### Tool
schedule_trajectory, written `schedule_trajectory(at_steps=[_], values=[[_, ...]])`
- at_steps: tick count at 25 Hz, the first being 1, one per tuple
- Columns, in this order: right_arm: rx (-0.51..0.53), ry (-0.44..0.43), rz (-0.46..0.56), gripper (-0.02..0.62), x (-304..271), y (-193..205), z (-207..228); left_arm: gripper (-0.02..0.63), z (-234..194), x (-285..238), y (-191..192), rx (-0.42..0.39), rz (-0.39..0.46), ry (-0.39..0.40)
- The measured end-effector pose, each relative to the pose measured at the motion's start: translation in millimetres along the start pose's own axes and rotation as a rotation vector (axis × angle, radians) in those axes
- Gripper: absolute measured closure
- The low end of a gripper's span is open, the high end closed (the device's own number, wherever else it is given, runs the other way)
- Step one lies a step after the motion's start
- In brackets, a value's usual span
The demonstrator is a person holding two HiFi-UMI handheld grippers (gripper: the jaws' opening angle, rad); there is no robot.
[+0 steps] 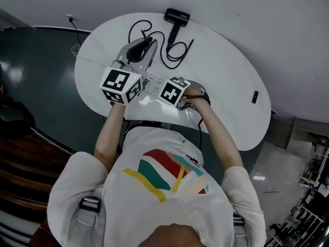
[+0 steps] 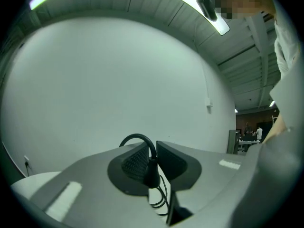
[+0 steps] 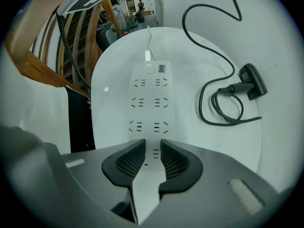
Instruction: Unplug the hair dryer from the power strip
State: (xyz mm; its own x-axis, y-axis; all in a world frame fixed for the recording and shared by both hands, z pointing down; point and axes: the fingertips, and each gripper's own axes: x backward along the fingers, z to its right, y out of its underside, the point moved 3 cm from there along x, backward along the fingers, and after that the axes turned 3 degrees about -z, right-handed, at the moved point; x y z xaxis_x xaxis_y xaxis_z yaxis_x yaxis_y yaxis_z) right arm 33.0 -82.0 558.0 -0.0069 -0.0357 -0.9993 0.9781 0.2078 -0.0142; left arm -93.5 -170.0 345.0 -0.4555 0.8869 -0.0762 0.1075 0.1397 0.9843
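The plug (image 2: 152, 172) of the hair dryer (image 1: 177, 16) is clamped between the closed jaws of the left gripper (image 2: 153, 152). It is held up off the table, out of the power strip (image 3: 149, 103), with a plain white wall seen behind it in the left gripper view. From the plug, the black cord (image 1: 175, 53) is seen arching up over the jaws and hanging down below them in loose loops.

The hair dryer itself is laid on the far part of the white oval table (image 1: 231, 86), well apart from both grippers, with its cord coiled on the tabletop between it and the strip.

The white power strip is laid lengthwise on the near-left part of the table, and its own white cable (image 3: 148, 42) is led off from its far end. The right gripper (image 3: 153, 151) is pointed straight down over the near end of the strip. Its jaws are held partly apart, and the top face of the strip, with one socket and a small red mark, is seen in the gap between the pads (image 3: 130, 163). The strip is wider than that gap, so the tips are placed over its top and not on its sides; whether they touch it cannot be told.
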Motion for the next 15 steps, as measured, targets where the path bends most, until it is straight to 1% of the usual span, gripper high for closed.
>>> schedule_trajectory(at_steps=[4,7,15], values=[[-0.011,0.007,0.01,0.48,0,2,-1,0.557,1,-5,4,0.013,-0.013,0.001],[-0.032,0.004,0.012,0.479,1,0,0,0.557,0,-14,9,0.011,-0.036,0.021],[-0.049,-0.004,0.022,0.48,1,4,-2,0.557,-4,-26,52,0.018,-0.156,0.025]])
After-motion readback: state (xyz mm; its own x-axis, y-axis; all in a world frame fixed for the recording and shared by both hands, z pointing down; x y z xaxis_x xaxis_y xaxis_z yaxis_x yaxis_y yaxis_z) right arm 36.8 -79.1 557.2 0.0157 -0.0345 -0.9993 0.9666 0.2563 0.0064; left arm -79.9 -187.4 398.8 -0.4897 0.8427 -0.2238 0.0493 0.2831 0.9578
